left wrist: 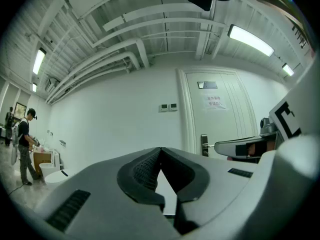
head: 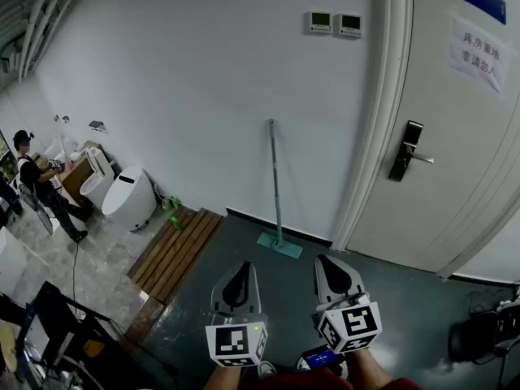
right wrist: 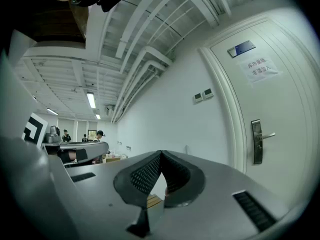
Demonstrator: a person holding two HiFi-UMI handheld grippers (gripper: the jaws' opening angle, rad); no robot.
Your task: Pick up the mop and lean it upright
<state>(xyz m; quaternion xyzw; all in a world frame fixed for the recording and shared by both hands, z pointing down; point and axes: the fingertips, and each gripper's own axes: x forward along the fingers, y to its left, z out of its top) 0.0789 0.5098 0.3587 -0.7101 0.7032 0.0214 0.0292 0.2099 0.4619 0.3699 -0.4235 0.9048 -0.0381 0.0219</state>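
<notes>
The mop [head: 276,187] stands upright against the white wall, its teal head [head: 279,244] flat on the dark floor and its thin handle leaning on the wall. My left gripper [head: 237,271] and right gripper [head: 329,268] hover side by side in front of it, well short of the mop head. Both are shut with nothing between the jaws. In the left gripper view the jaws [left wrist: 160,151] meet at their tips; the right gripper view shows the same [right wrist: 161,155]. Neither gripper touches the mop.
A white door [head: 455,136] with a metal handle [head: 409,149] stands to the right of the mop. A wooden slat platform [head: 175,250] lies left, with white toilets [head: 130,197] beyond. A person [head: 41,187] stands far left. Dark equipment [head: 57,340] sits at lower left.
</notes>
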